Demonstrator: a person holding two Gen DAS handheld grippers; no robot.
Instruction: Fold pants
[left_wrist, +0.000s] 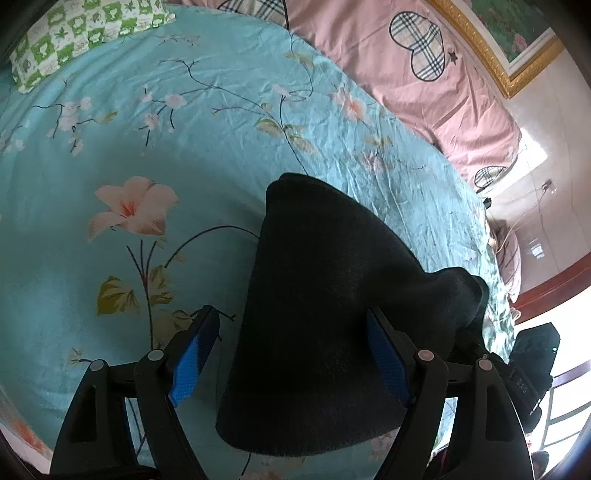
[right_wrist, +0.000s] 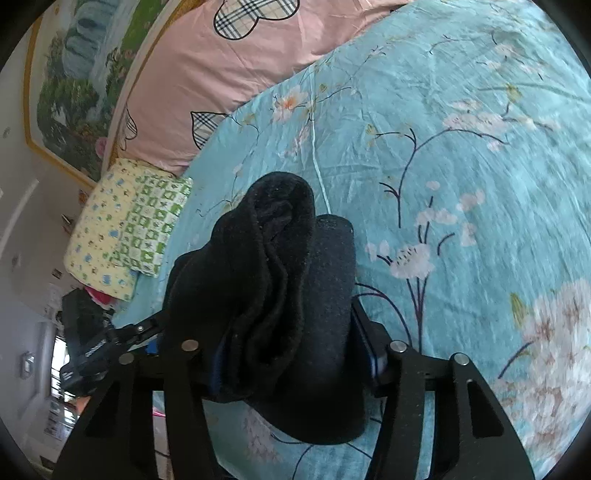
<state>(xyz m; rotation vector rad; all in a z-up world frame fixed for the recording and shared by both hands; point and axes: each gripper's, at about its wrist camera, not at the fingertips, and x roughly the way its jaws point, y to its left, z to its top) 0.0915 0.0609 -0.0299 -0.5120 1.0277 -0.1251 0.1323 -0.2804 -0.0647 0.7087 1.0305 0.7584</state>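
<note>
"Where are the black pants (left_wrist: 325, 306)?"

"They are up off the blue flowery bed (left_wrist: 110, 229), near its edge, held between the two claws."

"What is the left claw (left_wrist: 295, 354) doing?"

"Its blue pads (left_wrist: 192, 358) stand wide apart. The pants sit between them, touching the right-hand pad. Whether it grips them cannot be told."

"And the right claw (right_wrist: 284, 354)?"

"It is closed on a thick, bunched bundle of the pants (right_wrist: 280, 280)."

"What else is on the bed?"

"A pink quilt (left_wrist: 436, 74) with checked hearts lies along the far edge. A green checked pillow (left_wrist: 77, 33) lies at a far corner."
</note>
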